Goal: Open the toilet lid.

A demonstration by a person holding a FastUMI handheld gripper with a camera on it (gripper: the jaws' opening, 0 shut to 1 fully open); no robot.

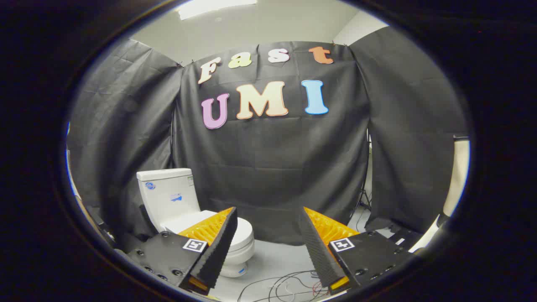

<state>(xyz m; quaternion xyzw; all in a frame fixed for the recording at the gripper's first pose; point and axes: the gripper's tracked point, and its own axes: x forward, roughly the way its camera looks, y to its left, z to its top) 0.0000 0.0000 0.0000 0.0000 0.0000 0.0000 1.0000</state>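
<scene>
Nothing done yet: our gripper (267, 218) hangs released, the toilet's (176, 201) lid (243, 230) closed, beyond at ten o'clock.

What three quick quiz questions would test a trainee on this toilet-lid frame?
1. True or false: the gripper is shut on the toilet lid.
2. Multiple choice: where does the toilet stand relative to the fingers? A) between them B) beyond the left finger, against the black cloth wall C) beyond the right finger
3. Fill in: on the floor just ahead of the fingers lie loose ____.

Key:
1. False; the fingers are spread apart, holding nothing, and the lid is still down.
2. B
3. cables
</scene>
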